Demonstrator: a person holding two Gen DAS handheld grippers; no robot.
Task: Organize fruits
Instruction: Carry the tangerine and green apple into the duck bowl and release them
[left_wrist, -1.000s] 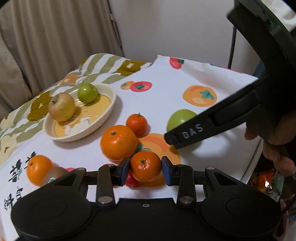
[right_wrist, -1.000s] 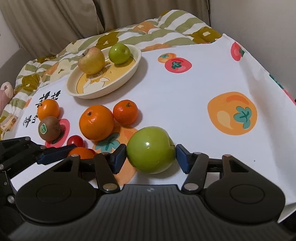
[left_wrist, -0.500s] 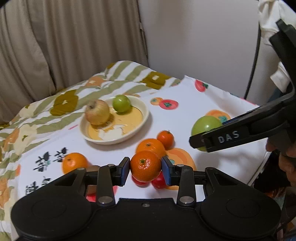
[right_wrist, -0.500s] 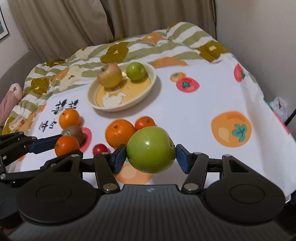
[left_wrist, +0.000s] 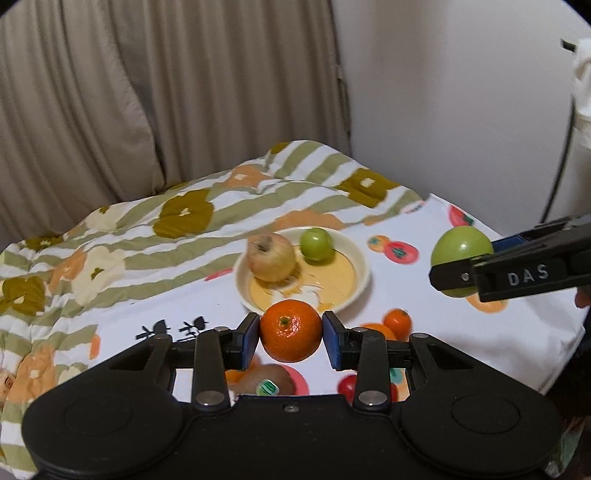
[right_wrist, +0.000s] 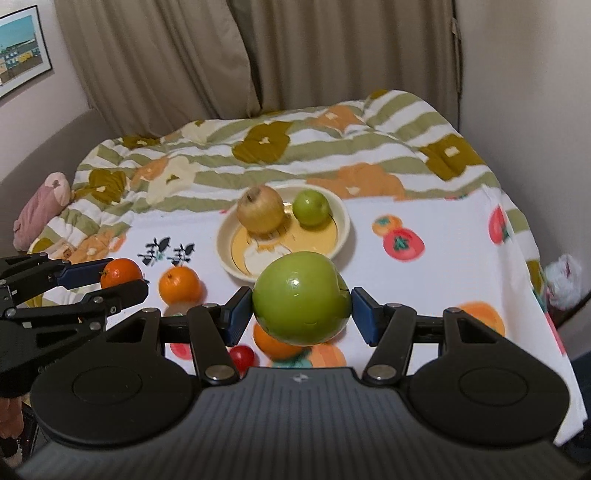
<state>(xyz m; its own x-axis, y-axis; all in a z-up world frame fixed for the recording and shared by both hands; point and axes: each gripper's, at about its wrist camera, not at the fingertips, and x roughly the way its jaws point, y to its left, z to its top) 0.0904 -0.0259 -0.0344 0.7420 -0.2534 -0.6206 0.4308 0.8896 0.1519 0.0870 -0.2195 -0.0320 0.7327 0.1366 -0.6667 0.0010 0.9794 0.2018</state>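
My left tongs (left_wrist: 291, 336) clamp a soft mandarin (left_wrist: 290, 334); right tongs (right_wrist: 301, 304) clamp a firm, slick apple (right_wrist: 301, 297) across its middle.

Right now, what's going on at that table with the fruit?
A person is working two handheld grippers, each carrying one fruit in the air. The left gripper is shut on a mandarin, and the right gripper is shut on a big green apple. Both hang above the printed tablecloth. The bowl ahead already has a yellowish apple and a small green apple. More oranges, a kiwi and a small red fruit lie loose on the cloth.
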